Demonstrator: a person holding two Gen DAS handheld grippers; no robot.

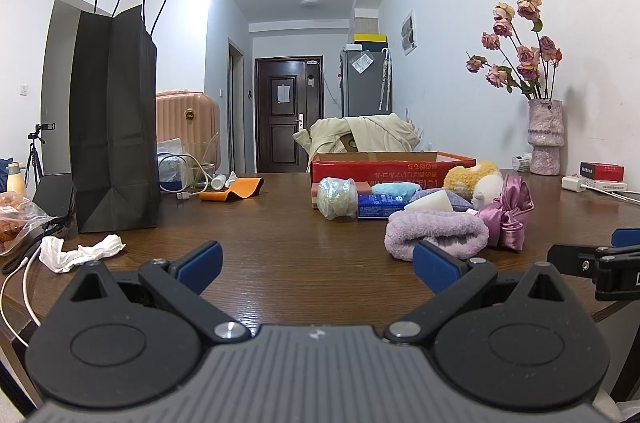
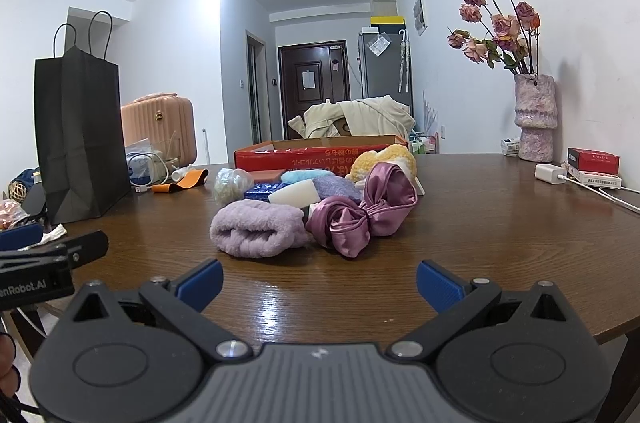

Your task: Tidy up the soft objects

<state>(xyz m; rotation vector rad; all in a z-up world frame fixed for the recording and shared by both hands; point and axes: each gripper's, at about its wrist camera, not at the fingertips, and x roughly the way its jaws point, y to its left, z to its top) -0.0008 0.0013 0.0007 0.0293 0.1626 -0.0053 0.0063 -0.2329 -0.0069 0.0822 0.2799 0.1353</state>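
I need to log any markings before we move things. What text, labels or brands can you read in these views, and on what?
"enRobot.AI": white letters, cut off at the frame edge, on the left gripper's black body in the right wrist view.
red box: upside-down printed characters along its side, too blurred to read.
blue packet: print too small.
small red box by the vase: line of print, unreadable.
Papers on the door and fridge: unreadable.

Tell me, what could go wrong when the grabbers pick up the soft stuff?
The purple towel touches the shiny pink bag, so grabbing one may drag the other along. The pile sits packed together before the red box, so pulling one thing out might topple the white sponge. Both the left gripper and right gripper hang open and close together; they could bump.
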